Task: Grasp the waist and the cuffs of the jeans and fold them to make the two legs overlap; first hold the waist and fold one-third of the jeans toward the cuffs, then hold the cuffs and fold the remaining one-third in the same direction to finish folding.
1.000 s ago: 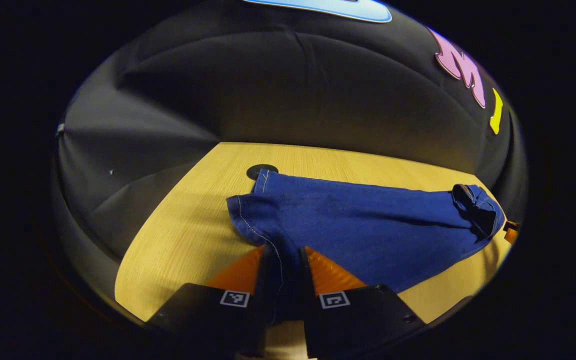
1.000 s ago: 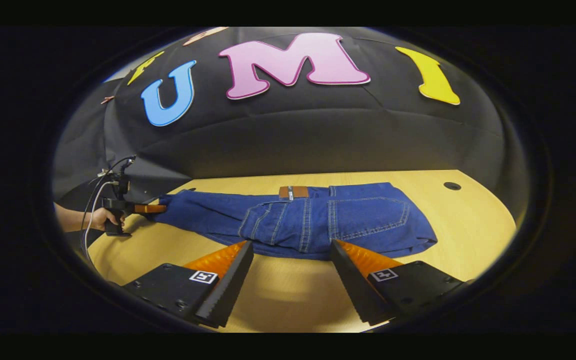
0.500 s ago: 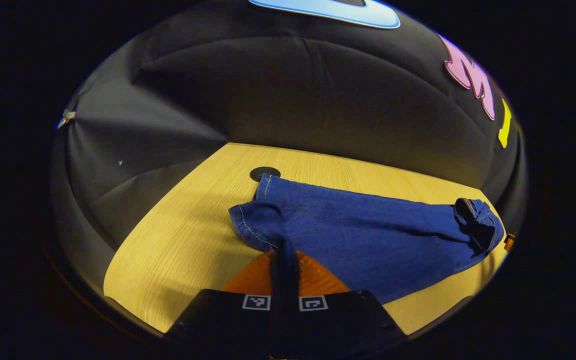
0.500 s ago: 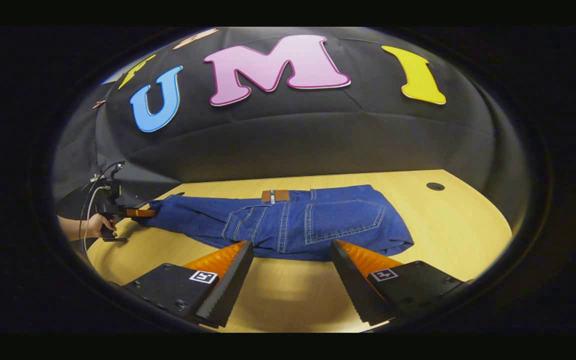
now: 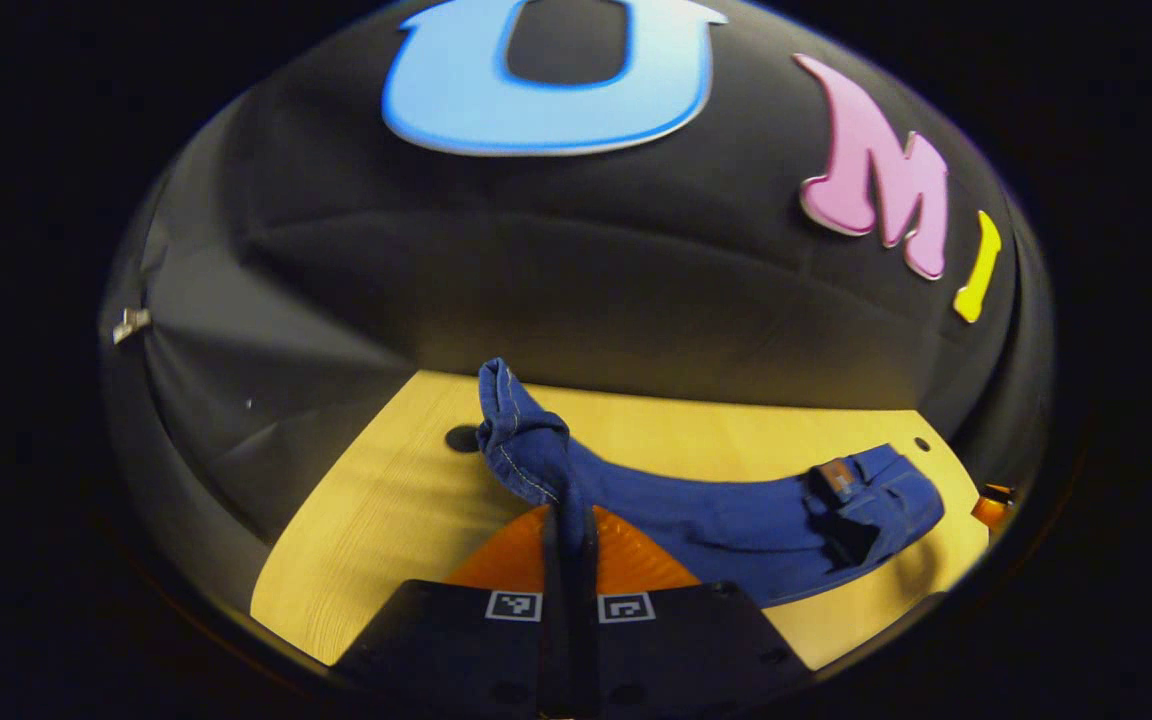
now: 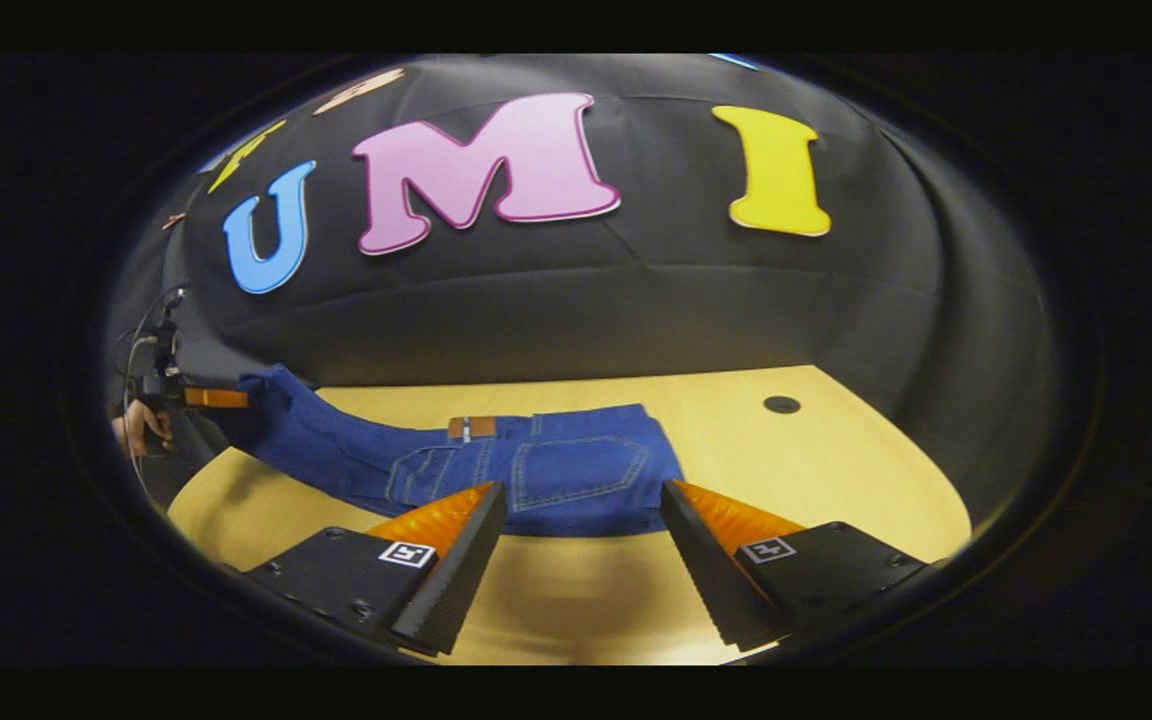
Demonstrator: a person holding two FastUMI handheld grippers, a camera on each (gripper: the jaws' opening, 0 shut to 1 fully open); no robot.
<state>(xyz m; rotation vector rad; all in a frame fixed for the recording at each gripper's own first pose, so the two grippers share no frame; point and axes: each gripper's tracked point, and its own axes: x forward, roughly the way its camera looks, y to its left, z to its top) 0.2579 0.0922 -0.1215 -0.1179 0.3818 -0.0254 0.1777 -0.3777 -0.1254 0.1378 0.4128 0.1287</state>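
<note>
Denim jeans [image 6: 496, 470] lie crosswise, cuffs [image 5: 521, 440] pinched in left hand-held gripper [image 5: 568, 520]; right one [image 6: 581, 540] gapes.

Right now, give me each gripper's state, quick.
Left gripper: shut on the jeans at the cuff end, lifting it off the table.
Right gripper: open, holding nothing, in front of the waist end.

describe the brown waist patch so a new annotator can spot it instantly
Start at the wooden table, then the blue jeans lying across it. On their far waist edge sits the small brown patch, the one tan rectangle on blue denim, left of the stitched back pocket.
</note>
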